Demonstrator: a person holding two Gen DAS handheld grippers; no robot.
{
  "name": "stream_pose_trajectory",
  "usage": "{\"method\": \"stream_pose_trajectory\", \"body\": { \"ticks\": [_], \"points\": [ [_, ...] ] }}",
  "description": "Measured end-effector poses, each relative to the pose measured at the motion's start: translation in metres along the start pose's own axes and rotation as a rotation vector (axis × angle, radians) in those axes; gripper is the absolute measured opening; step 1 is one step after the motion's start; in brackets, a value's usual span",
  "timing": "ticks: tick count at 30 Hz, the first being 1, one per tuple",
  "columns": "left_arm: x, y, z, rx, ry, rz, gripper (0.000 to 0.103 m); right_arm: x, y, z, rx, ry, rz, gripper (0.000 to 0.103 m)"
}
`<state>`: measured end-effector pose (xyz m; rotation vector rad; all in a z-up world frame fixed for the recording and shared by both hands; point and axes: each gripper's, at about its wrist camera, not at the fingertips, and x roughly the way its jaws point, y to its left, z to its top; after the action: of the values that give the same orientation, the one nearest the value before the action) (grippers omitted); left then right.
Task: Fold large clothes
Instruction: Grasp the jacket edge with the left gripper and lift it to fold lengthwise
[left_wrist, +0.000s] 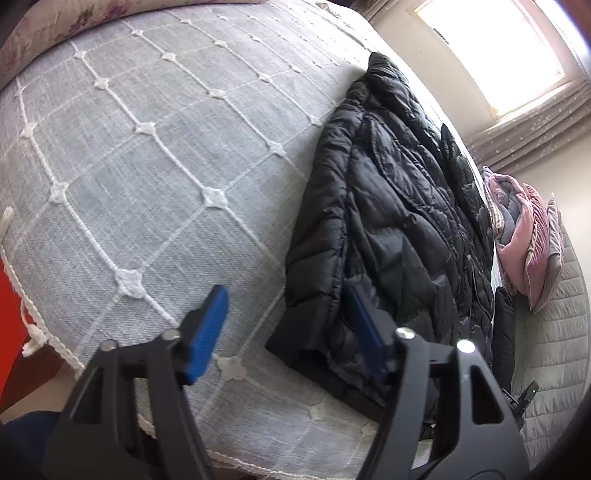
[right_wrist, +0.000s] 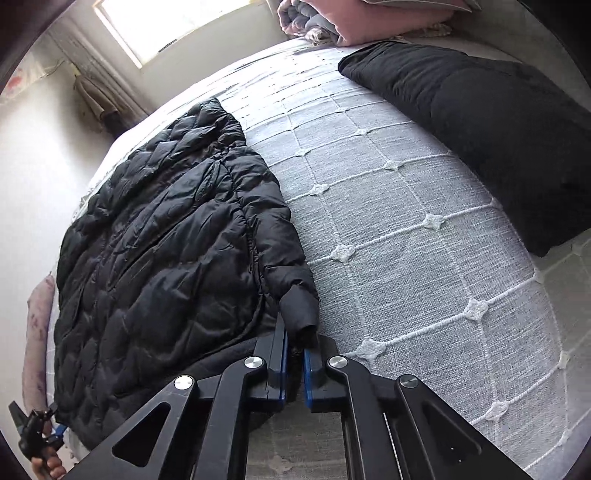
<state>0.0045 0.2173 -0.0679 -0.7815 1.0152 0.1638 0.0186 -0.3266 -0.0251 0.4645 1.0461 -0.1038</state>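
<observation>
Pinched between my right gripper's (right_wrist: 294, 363) narrow fingers, the jacket's (right_wrist: 159, 258) cuff (right_wrist: 300, 314) feels puffy, light, slippery; left gripper (left_wrist: 284, 332) hovers wide.

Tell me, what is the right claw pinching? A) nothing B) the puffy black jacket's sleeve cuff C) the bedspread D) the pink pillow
B: in the right wrist view, the right claw is closed on the sleeve cuff of the black jacket.
</observation>
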Motion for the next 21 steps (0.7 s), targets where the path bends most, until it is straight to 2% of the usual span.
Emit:
{"method": "stream_pose_trajectory", "body": {
  "ticks": [5,7,9,10,13,14,16,21],
  "points": [
    [0.007,-0.004,-0.004,0.002,0.023,-0.064,0.059,0.009,0.000,0.001,0.014,0.028,-0.011,0.010],
    [0.012,-0.010,-0.007,0.025,0.023,-0.043,0.052,0.013,0.002,0.001,0.014,0.037,-0.009,0.010],
    [0.015,-0.020,-0.011,0.079,0.017,-0.020,0.031,0.015,0.003,0.002,0.014,0.042,-0.011,0.012],
    [0.018,-0.024,-0.013,0.106,0.030,-0.022,0.014,0.016,0.002,0.002,0.017,0.047,-0.009,0.013],
    [0.018,-0.031,-0.015,0.142,-0.002,0.020,0.010,0.018,-0.001,0.000,0.017,0.054,-0.003,0.013],
    [0.016,-0.033,-0.016,0.155,-0.018,0.035,0.010,0.017,0.000,0.000,0.004,0.045,-0.004,0.010],
    [0.010,-0.037,-0.017,0.177,-0.061,0.063,0.009,0.011,0.000,0.001,-0.006,0.009,-0.010,0.006],
    [-0.006,-0.044,-0.018,0.232,-0.144,0.101,0.008,-0.010,0.008,-0.001,-0.034,-0.054,0.017,0.004]
  ]
}}
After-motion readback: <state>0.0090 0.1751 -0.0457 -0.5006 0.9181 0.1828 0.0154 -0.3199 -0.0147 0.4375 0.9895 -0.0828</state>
